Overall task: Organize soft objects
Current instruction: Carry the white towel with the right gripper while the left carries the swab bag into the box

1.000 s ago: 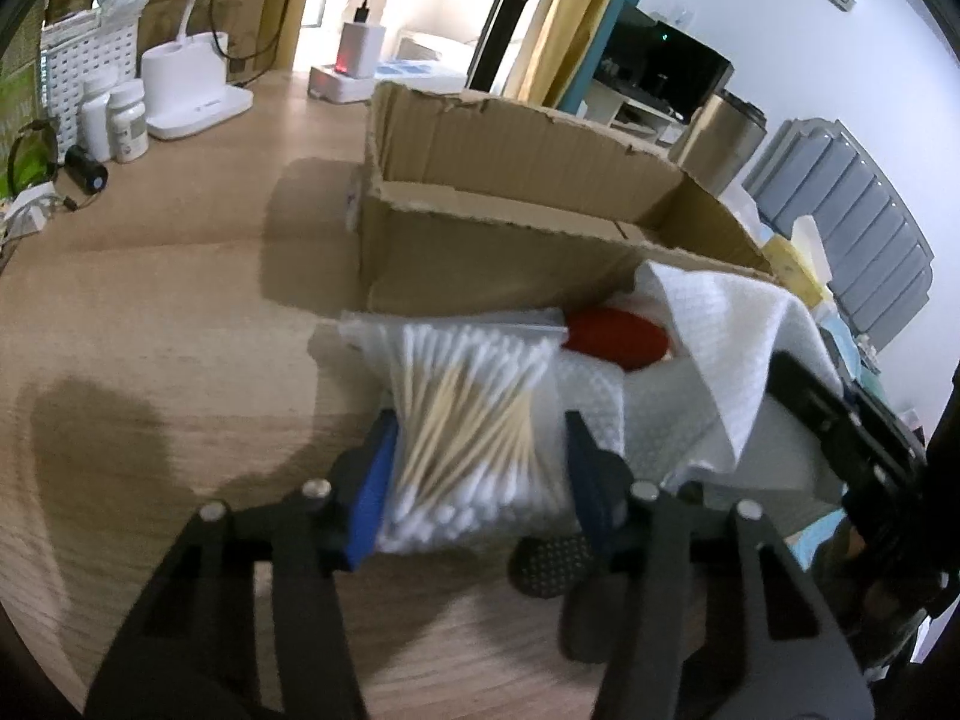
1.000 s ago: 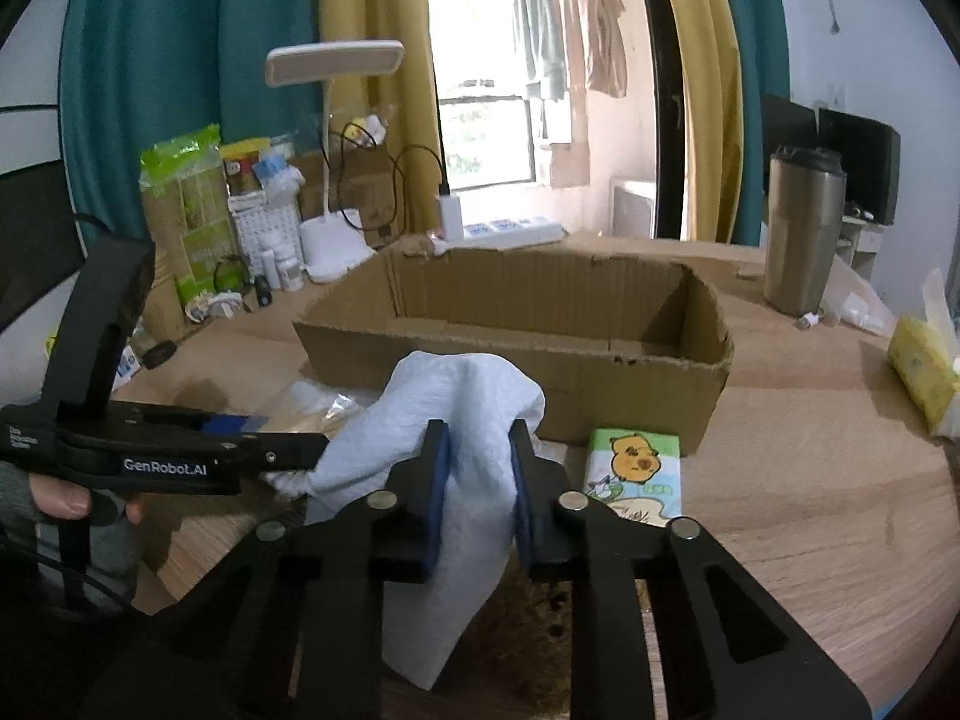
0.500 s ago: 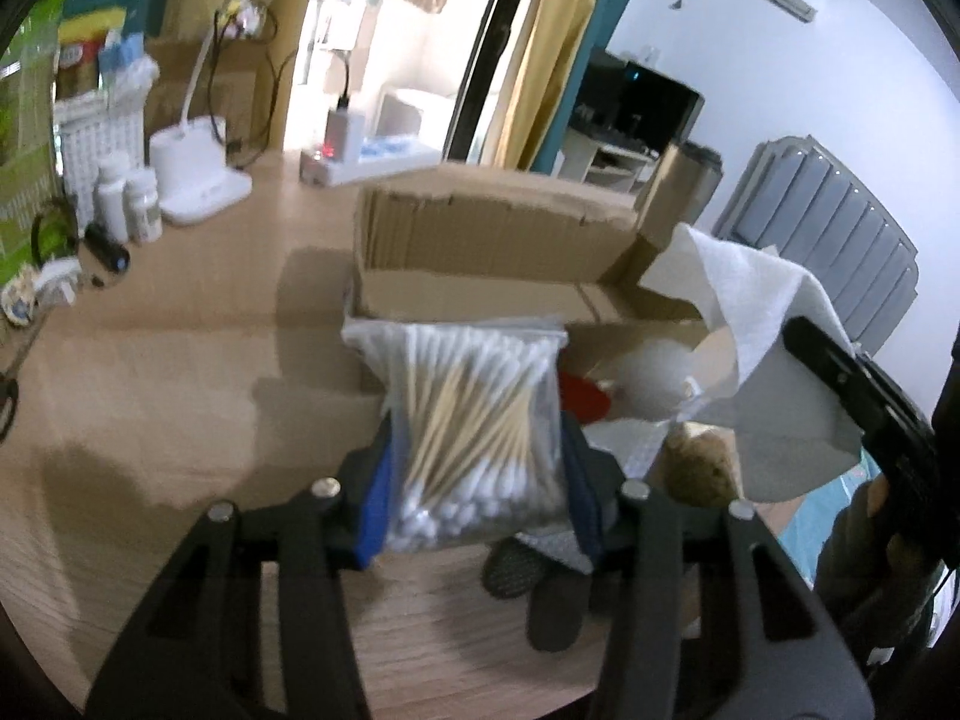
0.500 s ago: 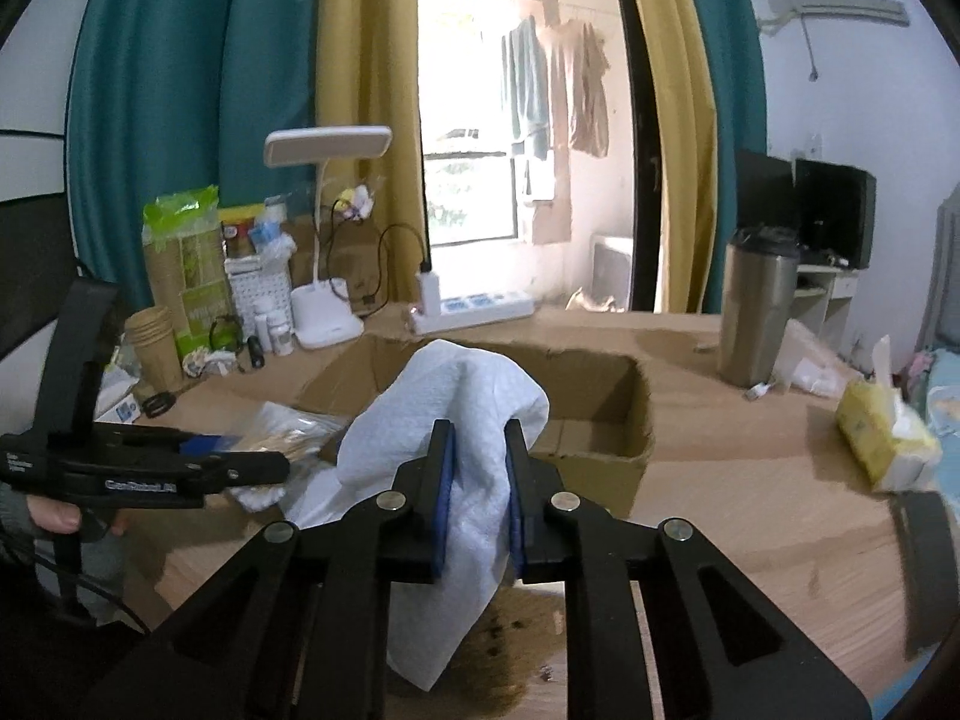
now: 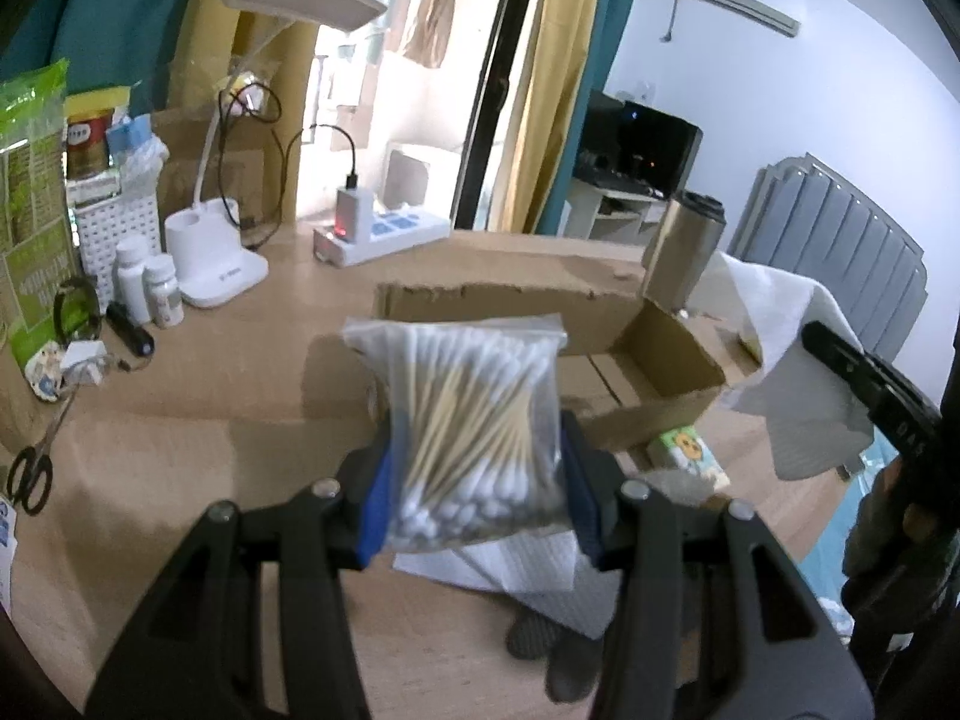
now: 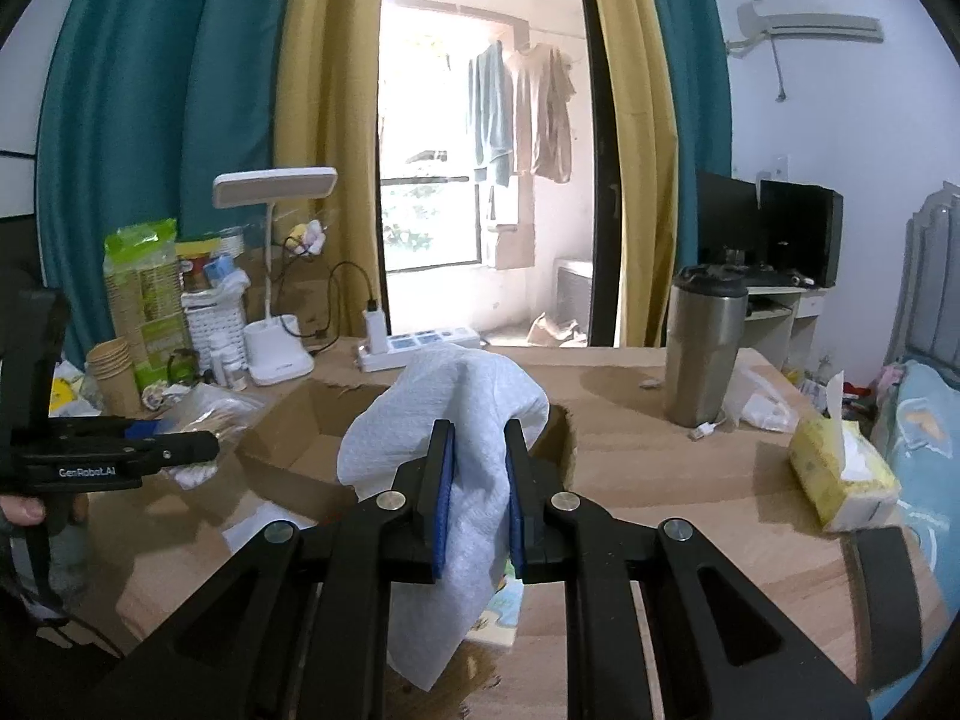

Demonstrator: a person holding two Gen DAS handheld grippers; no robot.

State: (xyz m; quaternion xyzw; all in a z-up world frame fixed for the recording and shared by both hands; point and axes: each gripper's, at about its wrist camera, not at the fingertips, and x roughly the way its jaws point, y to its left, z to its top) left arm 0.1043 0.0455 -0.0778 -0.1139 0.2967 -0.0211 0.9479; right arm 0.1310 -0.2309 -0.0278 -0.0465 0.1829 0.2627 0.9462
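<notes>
The left tongs (image 5: 474, 483) squeeze a clear bag of cotton swabs (image 5: 474, 420) between their blue pads (image 5: 373, 504), and the bag sticks up in the air in front of the box (image 5: 660, 360). The right tongs (image 6: 478, 486) are pinched tight on a white paper towel (image 6: 456, 402), which bulges up over the tips and hangs down below them. From the left camera, the same towel (image 5: 792, 372) hangs off to the right, past the box's corner. The box is brown cardboard with its top open, and it sits on the wooden surface (image 5: 180, 438). Its inside looks bare where it can be seen. More white paper (image 5: 528, 570) lies flat on the surface under the bag. A small pack with a cartoon face (image 5: 690, 456) lies beside the box's near wall. A steel cup (image 6: 705, 348) stands behind the box on the right, and a yellow tissue pack (image 6: 840, 474) lies farther right. On the left side there is a white lamp (image 5: 216, 264), a power strip (image 5: 384, 234), two small white bottles (image 5: 147, 288), a white basket (image 5: 117, 234) and scissors (image 5: 30, 474). From the right camera, the left tongs (image 6: 198, 447) show at the left edge, with a person's fingers (image 6: 21, 507) on the handle.
</notes>
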